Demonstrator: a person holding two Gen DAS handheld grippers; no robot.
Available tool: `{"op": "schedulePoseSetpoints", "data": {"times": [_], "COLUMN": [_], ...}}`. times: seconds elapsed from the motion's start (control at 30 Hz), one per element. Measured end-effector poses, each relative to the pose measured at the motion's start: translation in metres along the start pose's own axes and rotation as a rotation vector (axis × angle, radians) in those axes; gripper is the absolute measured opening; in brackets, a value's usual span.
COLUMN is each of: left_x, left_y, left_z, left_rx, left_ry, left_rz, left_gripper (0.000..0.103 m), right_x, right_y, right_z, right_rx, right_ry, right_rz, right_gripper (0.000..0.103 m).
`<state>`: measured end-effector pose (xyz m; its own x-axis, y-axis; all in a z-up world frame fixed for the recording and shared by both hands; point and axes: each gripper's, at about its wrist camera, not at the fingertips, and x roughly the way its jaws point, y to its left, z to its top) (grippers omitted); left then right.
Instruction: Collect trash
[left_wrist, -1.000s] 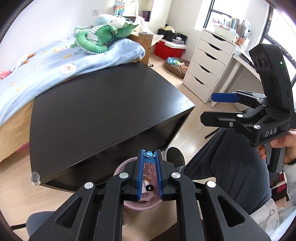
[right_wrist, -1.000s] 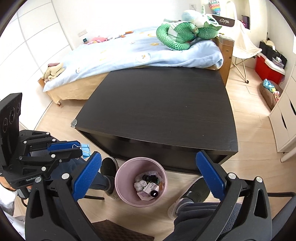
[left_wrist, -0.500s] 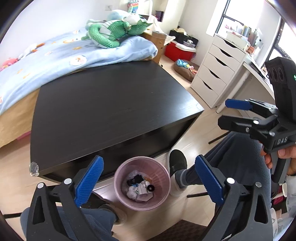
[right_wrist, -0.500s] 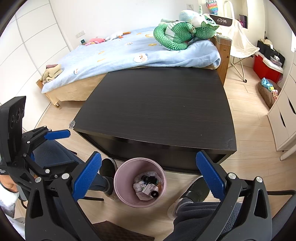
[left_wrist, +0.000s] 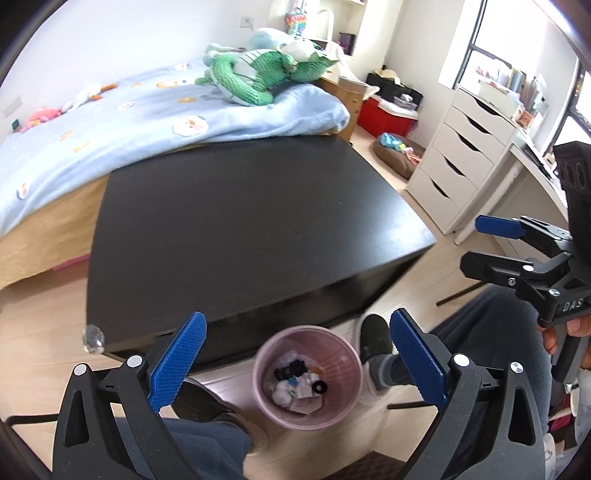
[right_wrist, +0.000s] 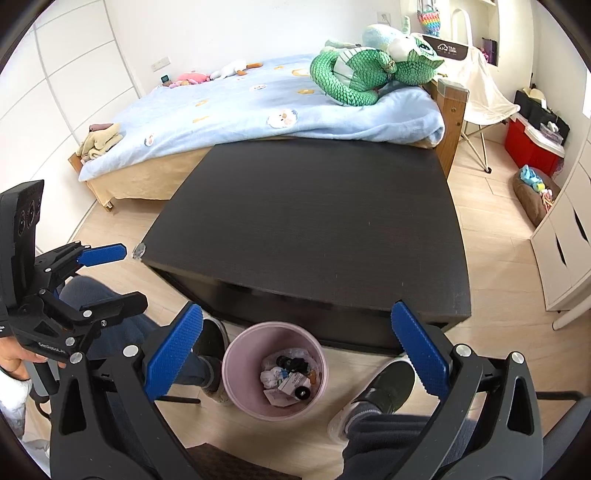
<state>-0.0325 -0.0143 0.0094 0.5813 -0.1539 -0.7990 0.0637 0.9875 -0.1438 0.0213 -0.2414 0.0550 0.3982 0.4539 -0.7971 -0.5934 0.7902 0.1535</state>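
Left hand-held gripper (left_wrist: 297, 354) jaws wide, empty, above pink bin (left_wrist: 307, 374). Right hand-held gripper (right_wrist: 295, 347) likewise wide, empty. Trash (right_wrist: 291, 376) lies in the bin on the floor, by the table (right_wrist: 314, 229). Judged: drop step done; next needs another piece located. None visible on the tabletop; floor under the table hidden.

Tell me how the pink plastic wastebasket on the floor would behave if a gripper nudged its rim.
The round pink plastic wastebasket looks thin-walled and holds only small scraps, so it is probably light. It would likely slide on the smooth wooden floor; being taller than wide, a high push might tip it.
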Motion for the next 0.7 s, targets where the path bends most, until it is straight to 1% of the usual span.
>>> {"op": "schedulePoseSetpoints", "data": {"times": [0.17, 0.27, 0.33, 0.37, 0.47, 0.57, 0.7], "left_x": [-0.004, -0.007, -0.007, -0.007, -0.003, -0.002, 0.004], "left_y": [0.010, 0.018, 0.023, 0.026, 0.036, 0.041, 0.044], "left_z": [0.016, 0.028, 0.038, 0.041, 0.050, 0.053, 0.057], "left_rx": [0.000, -0.003, -0.015, -0.023, -0.053, -0.066, -0.079], "left_ry": [-0.042, -0.081, -0.089, -0.091, -0.094, -0.102, -0.085], "left_rz": [0.034, 0.065, 0.083, 0.083, 0.044, 0.058, 0.053], "left_gripper": [0.096, 0.096, 0.096, 0.096, 0.097, 0.097, 0.097], "right_x": [0.007, 0.010, 0.012, 0.013, 0.015, 0.020, 0.027], "right_y": [0.005, 0.005, 0.006, 0.006, 0.008, 0.010, 0.010], "right_z": [0.022, 0.038, 0.049, 0.053, 0.065, 0.072, 0.077], "right_rx": [-0.020, -0.030, -0.036, -0.036, -0.045, -0.055, -0.061], "right_ry": [-0.010, -0.022, -0.037, -0.041, -0.050, -0.050, -0.044], "right_rz": [-0.011, -0.016, -0.018, -0.016, -0.014, -0.013, -0.011], "right_gripper": [0.100, 0.100, 0.100, 0.100, 0.100, 0.100, 0.100]}}
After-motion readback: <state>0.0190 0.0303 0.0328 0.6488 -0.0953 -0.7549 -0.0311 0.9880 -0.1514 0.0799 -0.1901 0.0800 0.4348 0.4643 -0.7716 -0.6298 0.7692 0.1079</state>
